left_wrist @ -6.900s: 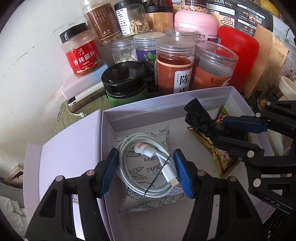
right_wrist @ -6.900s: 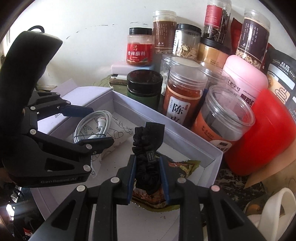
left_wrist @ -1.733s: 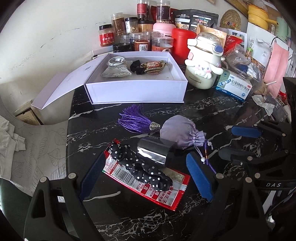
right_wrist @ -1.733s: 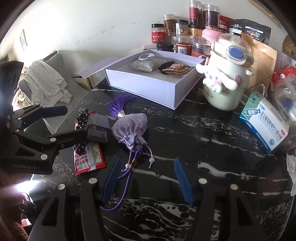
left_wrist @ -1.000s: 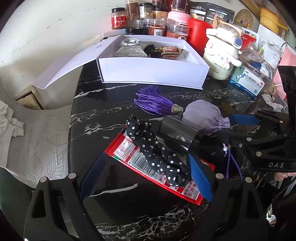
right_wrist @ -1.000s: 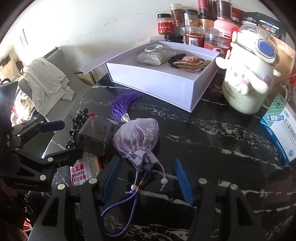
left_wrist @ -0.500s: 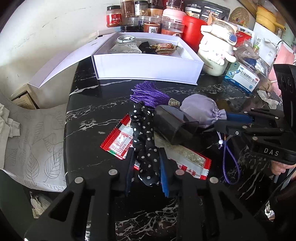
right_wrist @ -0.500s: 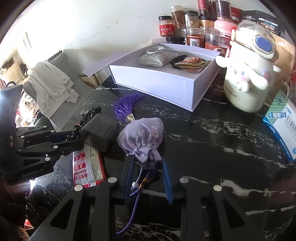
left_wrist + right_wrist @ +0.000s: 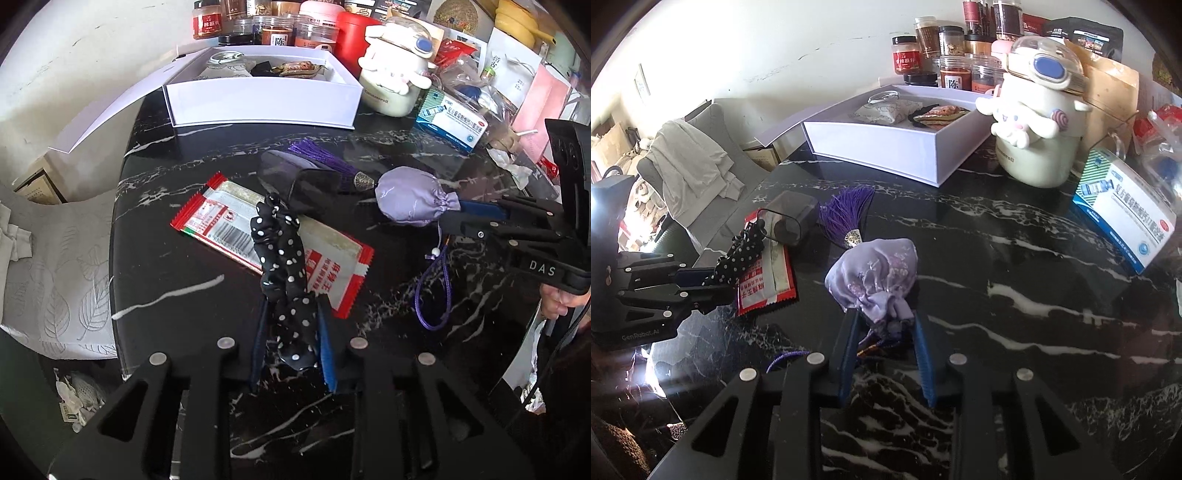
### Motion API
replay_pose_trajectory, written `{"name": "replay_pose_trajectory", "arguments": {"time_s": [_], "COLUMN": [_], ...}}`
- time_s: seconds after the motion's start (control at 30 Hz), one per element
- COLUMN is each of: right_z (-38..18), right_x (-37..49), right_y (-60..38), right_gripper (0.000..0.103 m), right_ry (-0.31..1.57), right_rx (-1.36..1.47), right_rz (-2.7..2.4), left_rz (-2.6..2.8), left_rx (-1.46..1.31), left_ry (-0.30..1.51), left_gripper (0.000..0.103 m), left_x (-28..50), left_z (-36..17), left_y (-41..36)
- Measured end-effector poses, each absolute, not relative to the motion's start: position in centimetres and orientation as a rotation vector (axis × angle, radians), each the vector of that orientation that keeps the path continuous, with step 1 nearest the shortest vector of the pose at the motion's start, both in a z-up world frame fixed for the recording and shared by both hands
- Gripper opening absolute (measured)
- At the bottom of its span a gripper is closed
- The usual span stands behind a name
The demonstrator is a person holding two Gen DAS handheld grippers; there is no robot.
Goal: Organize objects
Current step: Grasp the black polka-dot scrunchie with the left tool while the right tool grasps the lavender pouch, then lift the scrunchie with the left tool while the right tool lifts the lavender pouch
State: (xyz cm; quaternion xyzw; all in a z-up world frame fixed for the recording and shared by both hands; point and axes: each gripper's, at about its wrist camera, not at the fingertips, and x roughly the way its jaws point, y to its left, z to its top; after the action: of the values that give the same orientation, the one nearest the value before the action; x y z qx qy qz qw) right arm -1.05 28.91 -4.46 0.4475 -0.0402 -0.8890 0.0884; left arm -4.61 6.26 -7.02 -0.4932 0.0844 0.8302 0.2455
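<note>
My left gripper (image 9: 291, 325) is shut on a black polka-dot scrunchie (image 9: 284, 266) that trails over a red snack packet (image 9: 229, 221) on the black marble table. My right gripper (image 9: 886, 328) is shut on the neck of a lilac drawstring pouch (image 9: 875, 277) with a purple tassel (image 9: 849, 212). The pouch also shows in the left wrist view (image 9: 410, 201), the scrunchie in the right wrist view (image 9: 742, 254). A dark translucent case (image 9: 790, 218) lies by the tassel. The open white box (image 9: 266, 99) at the back holds a cable, a sachet, a black scrunchie and a snack pack.
Spice jars (image 9: 273, 26) stand behind the box against the wall. A cream character bottle (image 9: 1038, 122) and a blue-white medicine box (image 9: 1123, 206) sit right of the box. The table's left edge drops to a grey chair (image 9: 690, 166).
Both grippers have closed: the left on the polka-dot scrunchie, the right on the pouch. The scrunchie end is lifted off the packet, and the pouch is pulled away from the dark case.
</note>
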Motion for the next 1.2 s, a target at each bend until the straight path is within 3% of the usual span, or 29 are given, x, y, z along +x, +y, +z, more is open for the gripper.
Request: {"name": "replay_pose_trajectory", "arguments": {"time_s": [0.27,0.33,0.37,0.43,0.63,0.9,0.97,1.03,1.2], "right_z": [-4.8,-4.8,-4.8,-4.7,-4.8,-5.6,-5.8,-6.2,-6.1], "right_x": [1.1,1.2,1.2,1.2,0.2,-1.0,-1.1,-1.3,-1.0], "right_y": [28.9,28.7,28.7,28.5,27.1,26.1,25.9,25.9,25.5], "right_gripper": [0.03,0.04,0.054,0.06,0.065,0.065,0.065,0.065,0.047], "right_ry": [-0.089,-0.072,-0.07,-0.075,-0.013,0.007,-0.004,-0.018,0.005], "right_rx": [1.338,1.323,1.313,1.281,1.229,1.23,1.228,1.246,1.229], "right_rz": [-2.642,-2.663,-2.669,-2.67,-2.694,-2.687,-2.682,-2.673,-2.681], "left_rz": [2.302,2.32,2.323,2.333,2.357,2.393,2.404,2.401,2.374], "left_rx": [-1.388,-1.383,-1.379,-1.372,-1.346,-1.315,-1.305,-1.287,-1.272], "left_ry": [0.175,0.183,0.182,0.18,0.194,0.232,0.264,0.271,0.29], "left_gripper": [0.024,0.025,0.026,0.032,0.049,0.051,0.048,0.036,0.017], "left_x": [-4.2,-4.3,-4.5,-4.8,-5.8,-6.3,-6.3,-6.1,-5.9], "left_z": [-7.5,-7.5,-7.5,-7.6,-7.7,-8.0,-8.0,-8.0,-7.9], "left_y": [5.4,5.5,5.5,5.6,6.4,6.9,7.0,7.2,7.7]}}
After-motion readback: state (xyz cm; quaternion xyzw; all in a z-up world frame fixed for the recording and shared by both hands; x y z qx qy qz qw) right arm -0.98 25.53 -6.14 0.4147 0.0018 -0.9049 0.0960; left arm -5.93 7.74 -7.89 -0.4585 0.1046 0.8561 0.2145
